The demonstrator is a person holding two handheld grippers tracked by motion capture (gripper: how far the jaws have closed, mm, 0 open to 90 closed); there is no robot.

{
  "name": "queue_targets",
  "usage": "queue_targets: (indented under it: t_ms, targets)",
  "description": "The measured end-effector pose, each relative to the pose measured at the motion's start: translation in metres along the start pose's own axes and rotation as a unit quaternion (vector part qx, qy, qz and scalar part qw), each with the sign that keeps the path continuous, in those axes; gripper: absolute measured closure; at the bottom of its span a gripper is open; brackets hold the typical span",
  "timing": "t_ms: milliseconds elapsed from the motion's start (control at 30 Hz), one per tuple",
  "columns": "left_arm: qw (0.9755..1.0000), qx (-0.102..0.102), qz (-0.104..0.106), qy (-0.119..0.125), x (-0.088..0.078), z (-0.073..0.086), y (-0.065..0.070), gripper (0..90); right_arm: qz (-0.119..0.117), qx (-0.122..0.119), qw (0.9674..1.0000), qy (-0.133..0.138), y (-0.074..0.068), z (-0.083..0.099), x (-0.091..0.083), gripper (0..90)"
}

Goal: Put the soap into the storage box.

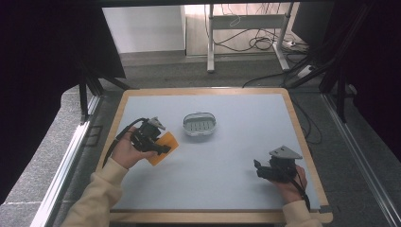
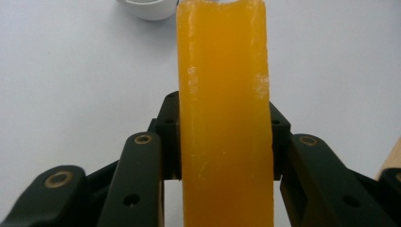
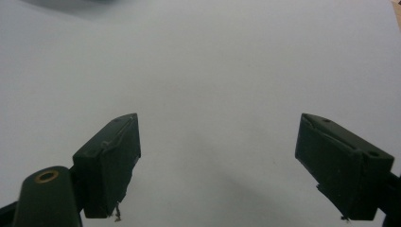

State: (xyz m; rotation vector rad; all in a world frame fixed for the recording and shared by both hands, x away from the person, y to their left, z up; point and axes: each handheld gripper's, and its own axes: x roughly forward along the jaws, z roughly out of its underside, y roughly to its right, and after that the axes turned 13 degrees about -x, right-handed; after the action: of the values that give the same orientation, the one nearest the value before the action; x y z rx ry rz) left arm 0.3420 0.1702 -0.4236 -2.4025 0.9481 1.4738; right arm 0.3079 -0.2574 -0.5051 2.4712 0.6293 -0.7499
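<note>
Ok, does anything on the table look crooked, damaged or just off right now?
Nothing looks spilled or broken. The orange bar is clamped in the left gripper, sticking out past the jaws at a slant to the table edge. Its surface shows pale scuffs in the left gripper view. The grey dish sits level, and the right gripper is open with nothing between its jaws.

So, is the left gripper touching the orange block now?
Touching. In the left gripper view, the left gripper has both black jaws pressed against the sides of the orange block, with no gap visible.
</note>
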Motion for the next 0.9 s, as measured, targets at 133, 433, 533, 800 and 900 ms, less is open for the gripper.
queue_targets:
  t_ms: [133, 433, 533, 800, 900]
  targets:
    - [1.0000, 0.003, -0.002, 0.000, -0.001, -0.006, 0.000, 62.0, -0.001, 0.000, 1.0000, 0.000, 0.000, 0.000, 0.000, 15.5]
    - [0.9999, 0.011, -0.003, -0.001, -0.002, -0.016, 0.000, 62.0, -0.001, -0.001, 1.0000, 0.002, 0.000, 0.000, 0.000, 15.5]
    - [0.9999, 0.014, -0.004, -0.001, -0.002, -0.019, 0.000, 62.1, -0.001, -0.001, 1.0000, 0.002, 0.000, 0.000, 0.000, 15.5]
    - [0.9997, 0.022, -0.010, -0.003, -0.005, -0.032, 0.000, 62.0, -0.003, -0.006, 0.9999, 0.008, 0.000, 0.000, 0.000, 15.5]
    - [0.9995, 0.027, -0.014, -0.003, -0.006, -0.038, 0.001, 62.1, -0.003, -0.006, 0.9999, 0.010, -0.001, -0.001, -0.001, 15.4]
